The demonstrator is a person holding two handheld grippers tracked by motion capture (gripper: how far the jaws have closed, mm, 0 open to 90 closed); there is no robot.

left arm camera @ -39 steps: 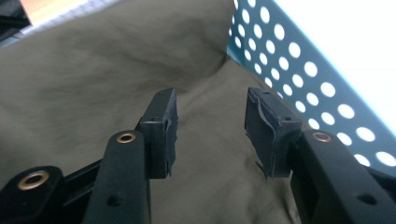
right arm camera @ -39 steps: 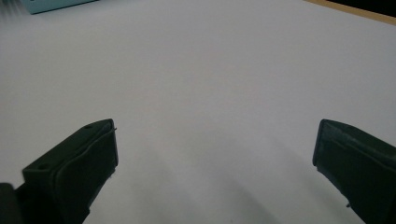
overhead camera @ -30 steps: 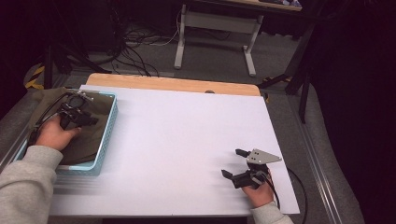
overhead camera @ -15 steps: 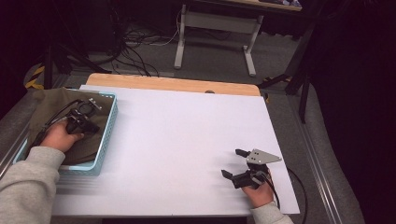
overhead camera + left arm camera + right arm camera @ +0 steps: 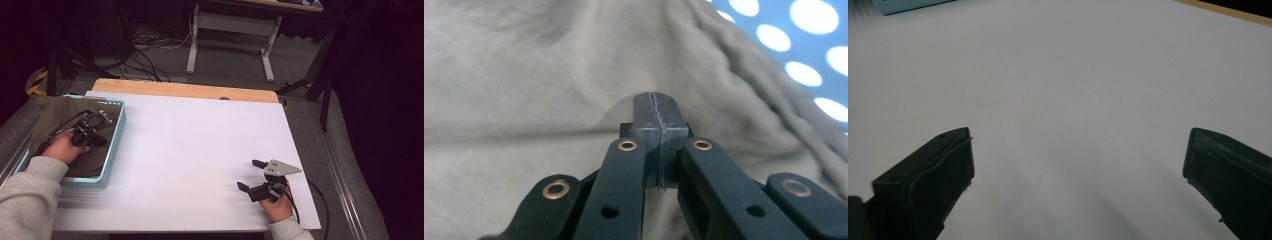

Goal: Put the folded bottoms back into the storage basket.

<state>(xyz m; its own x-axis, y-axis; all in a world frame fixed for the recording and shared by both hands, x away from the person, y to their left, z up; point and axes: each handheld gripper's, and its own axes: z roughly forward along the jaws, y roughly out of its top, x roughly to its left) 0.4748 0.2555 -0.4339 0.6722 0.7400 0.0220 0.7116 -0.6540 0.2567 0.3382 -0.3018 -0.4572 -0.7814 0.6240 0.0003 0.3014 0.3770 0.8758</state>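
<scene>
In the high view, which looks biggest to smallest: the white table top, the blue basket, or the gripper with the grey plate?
1. White table top
2. Blue basket, holding olive cloth
3. Right gripper, clearly smallest

The right gripper hangs wide apart over the white table.

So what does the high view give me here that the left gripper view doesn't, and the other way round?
High view: the white table sheet, the right gripper resting open on it, and the left gripper down in the blue basket. Left gripper view: its pads meeting, having just been closing, with their tips at the olive cloth, whose folds run toward them; whether fabric is caught between them I cannot tell. Both: the cloth, the basket's perforated wall and the left gripper.
</scene>
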